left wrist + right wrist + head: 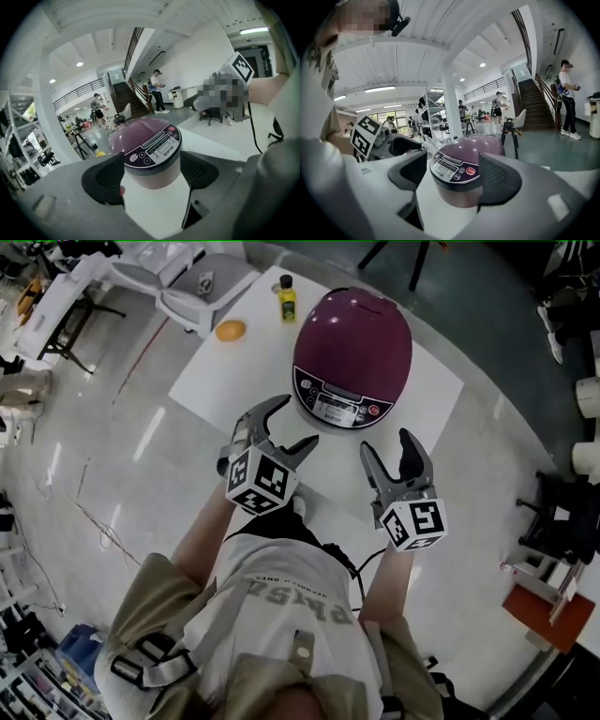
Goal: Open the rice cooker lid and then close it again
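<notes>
Rice cooker (pixel 352 343) sits on the white worktop (pixel 220 390), lid down, control panel (pixel 339 409) twd the person. Left gripper (pixel 296 420) & right gripper (pixel 385 442) hover just short of it. Both sets of fingers (pixel 105 180) are spread, gripping nothing; cooker is framed btwn them but untouched. Step looks like the approach. Prob. best: press the lid release above the panel squarely w/ one fingertip, other gripper steadying the body. Panel reads approx. "SUPOR"; button text too small.
</notes>
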{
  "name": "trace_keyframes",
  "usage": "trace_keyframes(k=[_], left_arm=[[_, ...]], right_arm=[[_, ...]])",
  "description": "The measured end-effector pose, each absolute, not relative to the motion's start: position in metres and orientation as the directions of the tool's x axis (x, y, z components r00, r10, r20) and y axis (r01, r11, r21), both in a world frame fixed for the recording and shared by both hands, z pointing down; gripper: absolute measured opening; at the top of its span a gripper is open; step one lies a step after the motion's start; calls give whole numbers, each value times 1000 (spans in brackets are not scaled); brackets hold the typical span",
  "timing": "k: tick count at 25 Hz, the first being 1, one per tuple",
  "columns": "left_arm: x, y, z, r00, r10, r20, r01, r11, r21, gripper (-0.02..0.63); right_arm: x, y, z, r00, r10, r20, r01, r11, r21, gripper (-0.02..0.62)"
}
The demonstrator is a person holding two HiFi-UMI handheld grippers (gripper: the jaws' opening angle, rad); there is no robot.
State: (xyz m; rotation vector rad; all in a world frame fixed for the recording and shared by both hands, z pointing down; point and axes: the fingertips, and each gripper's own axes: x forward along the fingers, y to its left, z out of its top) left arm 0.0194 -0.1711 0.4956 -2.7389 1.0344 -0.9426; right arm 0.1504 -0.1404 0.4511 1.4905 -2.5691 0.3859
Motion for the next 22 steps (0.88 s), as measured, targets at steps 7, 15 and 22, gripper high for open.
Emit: trace_keyframes(k=[7,15,22], left_arm=[[30,-178,521,574,-527,627,-380,-849,-367,408],[44,-187,532,580,-472,665,-245,-879,-410,436],[51,-186,545,572,-404,714,-153,-908,-391,456]], right_arm=[[130,-157,466,-548,-759,352,-820,570,-47,319],[109,-169,487,-576,-657,487,-729,682,59,319],[92,-169,506,-573,-557,601,-642,761,94,324]])
